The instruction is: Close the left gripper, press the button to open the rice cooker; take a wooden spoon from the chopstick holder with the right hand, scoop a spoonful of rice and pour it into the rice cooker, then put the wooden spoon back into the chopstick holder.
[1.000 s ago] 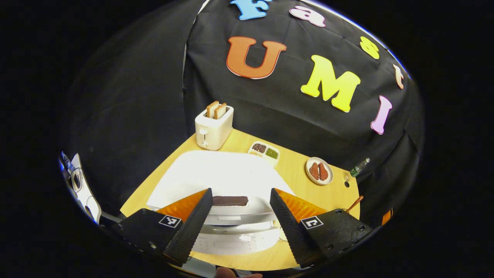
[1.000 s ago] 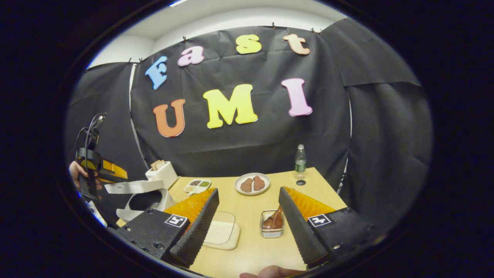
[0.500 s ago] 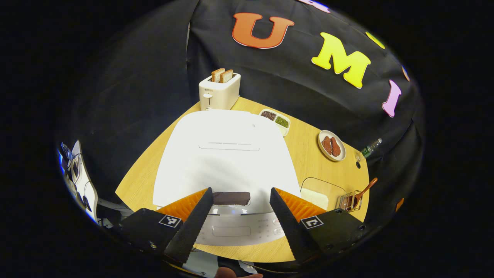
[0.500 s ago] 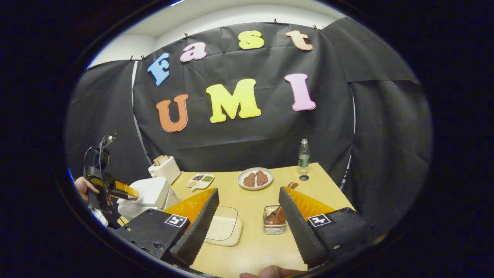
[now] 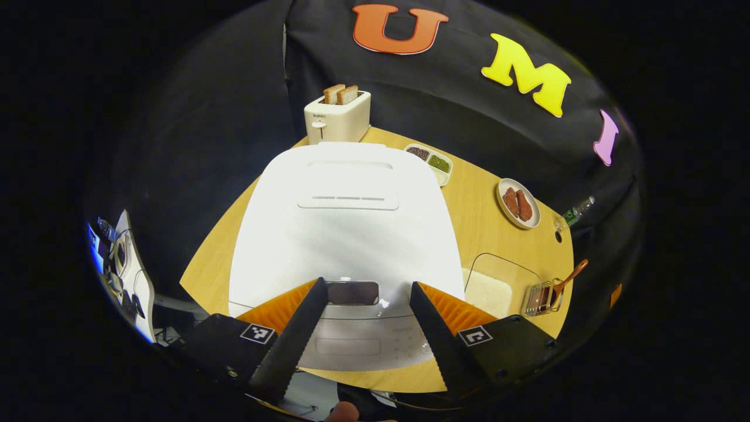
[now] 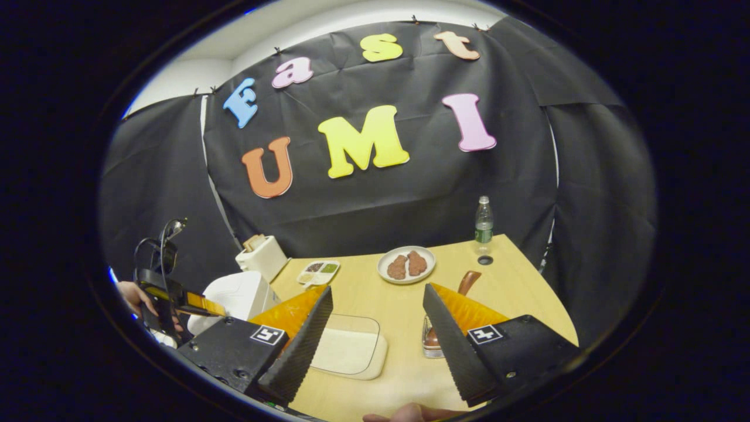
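The white rice cooker [image 5: 345, 234] lies below my left gripper [image 5: 366, 287] with its lid down. My left gripper is open, and its fingers stand on either side of the dark button [image 5: 351, 292] at the lid's front edge, above it. To the right are a clear box of rice [image 5: 489, 287] and a wire chopstick holder [image 5: 542, 298] with a wooden spoon [image 5: 571, 275] leaning in it. My right gripper [image 6: 377, 290] hangs open over the table, the rice box [image 6: 348, 350] under its left finger. The holder [image 6: 432, 343] and spoon handle [image 6: 469, 281] are partly hidden behind its right finger.
A toaster [image 5: 338, 117] with two slices stands behind the cooker. Beside it lie a divided dish [image 5: 433, 161] and a plate [image 5: 501, 193] with brown pieces. A bottle [image 6: 483, 220] stands at the table's [image 6: 515, 287] far right corner. A hand [image 6: 132, 293] holds the left gripper [image 6: 193, 300] over the cooker [image 6: 234, 296].
The cooker's lid stood raised a second ago and now lies shut. My left gripper has tipped down over it. My right gripper has drifted toward the holder, which now sits behind its right finger.
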The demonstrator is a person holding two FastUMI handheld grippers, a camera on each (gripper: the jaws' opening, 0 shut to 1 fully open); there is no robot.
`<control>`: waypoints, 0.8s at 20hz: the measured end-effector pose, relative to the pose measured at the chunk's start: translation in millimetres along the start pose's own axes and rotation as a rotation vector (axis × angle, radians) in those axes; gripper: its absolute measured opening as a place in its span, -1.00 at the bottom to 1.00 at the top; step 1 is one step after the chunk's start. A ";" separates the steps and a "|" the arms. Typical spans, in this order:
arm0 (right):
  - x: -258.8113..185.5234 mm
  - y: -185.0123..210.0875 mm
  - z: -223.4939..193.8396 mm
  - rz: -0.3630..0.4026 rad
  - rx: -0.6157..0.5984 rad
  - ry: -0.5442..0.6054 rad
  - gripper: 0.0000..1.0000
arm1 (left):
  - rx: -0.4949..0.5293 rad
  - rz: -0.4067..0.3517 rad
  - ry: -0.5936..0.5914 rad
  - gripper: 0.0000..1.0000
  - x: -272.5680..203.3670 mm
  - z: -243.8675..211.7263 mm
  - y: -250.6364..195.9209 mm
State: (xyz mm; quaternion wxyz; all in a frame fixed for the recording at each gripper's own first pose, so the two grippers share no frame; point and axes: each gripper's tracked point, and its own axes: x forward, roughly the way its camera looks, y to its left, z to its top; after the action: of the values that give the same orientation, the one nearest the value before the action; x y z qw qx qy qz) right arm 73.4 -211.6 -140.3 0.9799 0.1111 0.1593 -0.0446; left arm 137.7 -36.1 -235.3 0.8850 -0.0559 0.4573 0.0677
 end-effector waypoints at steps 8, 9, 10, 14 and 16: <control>61.7 2.2 -0.9 0.111 0.001 0.077 0.94 | -0.066 0.035 -0.145 1.00 4.6 2.6 1.0; 67.0 7.5 -1.4 0.131 -0.003 0.087 0.95 | -0.067 0.046 -0.145 1.00 4.7 3.8 1.9; 69.9 12.5 -0.3 0.149 -0.008 0.087 0.96 | -0.066 0.055 -0.149 1.00 3.8 5.2 1.8; 57.0 21.8 10.7 0.165 -0.025 0.050 0.96 | -0.039 0.060 -0.216 0.94 -1.3 12.8 -0.6; 45.3 22.0 9.0 0.152 -0.031 0.039 0.96 | -0.048 0.053 -0.285 0.91 -9.2 22.5 -2.3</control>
State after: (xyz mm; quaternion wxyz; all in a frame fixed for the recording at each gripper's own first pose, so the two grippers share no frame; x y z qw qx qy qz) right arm 121.5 -194.7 -142.1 0.9788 0.1088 0.1699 0.0343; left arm 150.8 -35.4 -214.8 0.9372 -0.0545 0.3267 0.1092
